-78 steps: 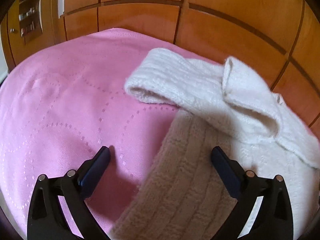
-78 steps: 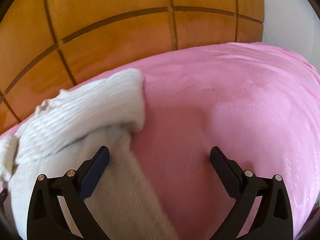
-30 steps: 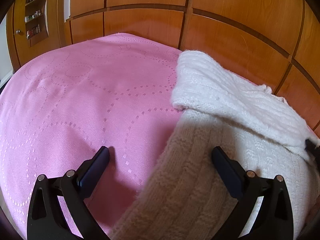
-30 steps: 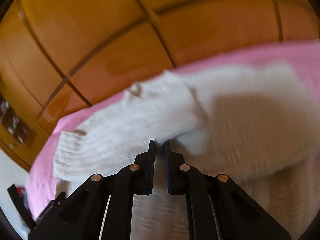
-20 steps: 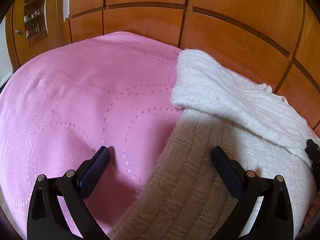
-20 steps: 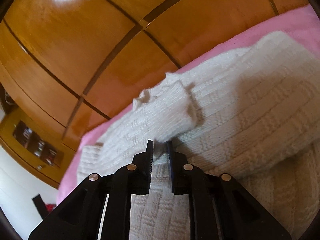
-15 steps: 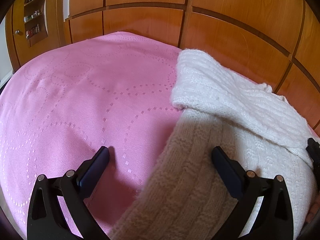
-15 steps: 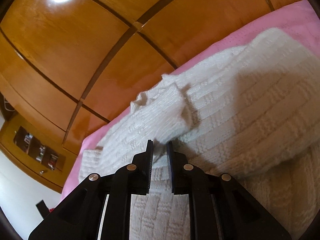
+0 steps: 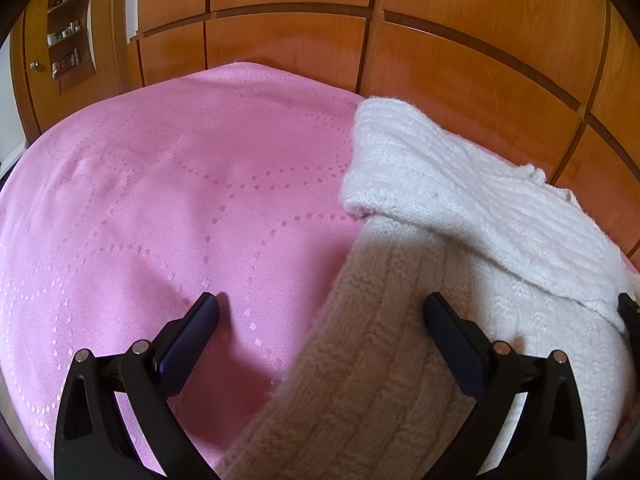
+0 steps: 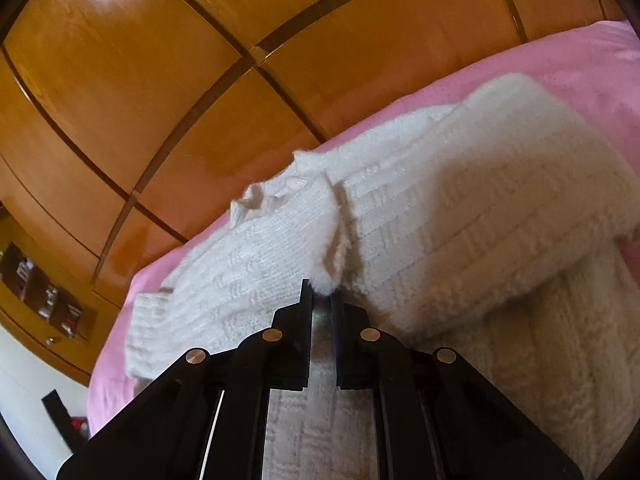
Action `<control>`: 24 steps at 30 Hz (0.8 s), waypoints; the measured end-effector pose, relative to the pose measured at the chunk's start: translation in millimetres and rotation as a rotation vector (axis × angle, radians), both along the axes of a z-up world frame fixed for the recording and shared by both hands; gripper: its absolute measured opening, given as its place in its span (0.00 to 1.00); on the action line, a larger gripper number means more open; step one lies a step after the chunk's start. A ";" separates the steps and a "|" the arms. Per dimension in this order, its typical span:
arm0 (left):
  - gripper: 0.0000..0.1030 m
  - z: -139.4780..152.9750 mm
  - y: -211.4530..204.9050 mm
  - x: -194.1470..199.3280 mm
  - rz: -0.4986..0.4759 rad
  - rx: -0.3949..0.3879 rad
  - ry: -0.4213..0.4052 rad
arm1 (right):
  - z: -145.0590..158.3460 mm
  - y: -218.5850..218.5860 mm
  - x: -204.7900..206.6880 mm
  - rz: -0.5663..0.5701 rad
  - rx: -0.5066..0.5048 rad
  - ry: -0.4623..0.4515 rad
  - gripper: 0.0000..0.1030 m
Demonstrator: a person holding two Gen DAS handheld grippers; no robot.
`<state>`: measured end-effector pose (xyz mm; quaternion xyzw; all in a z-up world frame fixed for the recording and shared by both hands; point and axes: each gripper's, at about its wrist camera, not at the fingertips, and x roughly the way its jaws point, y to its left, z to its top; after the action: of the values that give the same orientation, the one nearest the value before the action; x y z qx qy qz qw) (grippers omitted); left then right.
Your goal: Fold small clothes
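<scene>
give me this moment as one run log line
left gripper: open, over sweater | right gripper: shut on sweater edge | bedspread: pink

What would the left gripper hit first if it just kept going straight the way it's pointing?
Probably the left edge of the white knit sweater, which lies between the open left gripper fingers, with the pink bedspread beside it. Depth is unclear.

The left wrist view looks steeply down, close over the pink bed (image 9: pixel 160 208), toward the wardrobe (image 9: pixel 460 40) at 12 o'clock. The right wrist view sits closer and flatter, rolled, facing the same wardrobe (image 10: pixel 140 80). Both share the sweater (image 9: pixel 460 208) (image 10: pixel 460 208), at 3 o'clock for the left.
</scene>
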<state>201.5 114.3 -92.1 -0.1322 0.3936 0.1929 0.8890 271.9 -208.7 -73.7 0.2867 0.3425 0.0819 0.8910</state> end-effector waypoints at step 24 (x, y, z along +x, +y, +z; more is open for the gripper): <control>0.98 2.5 35.4 90.3 -0.031 -0.019 0.063 | -2.2 2.0 1.6 -0.001 -0.031 -0.014 0.07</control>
<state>291.9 149.8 -89.6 -0.1282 0.4251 0.1795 0.8778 273.5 -206.7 -75.9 0.2725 0.3375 0.0783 0.8976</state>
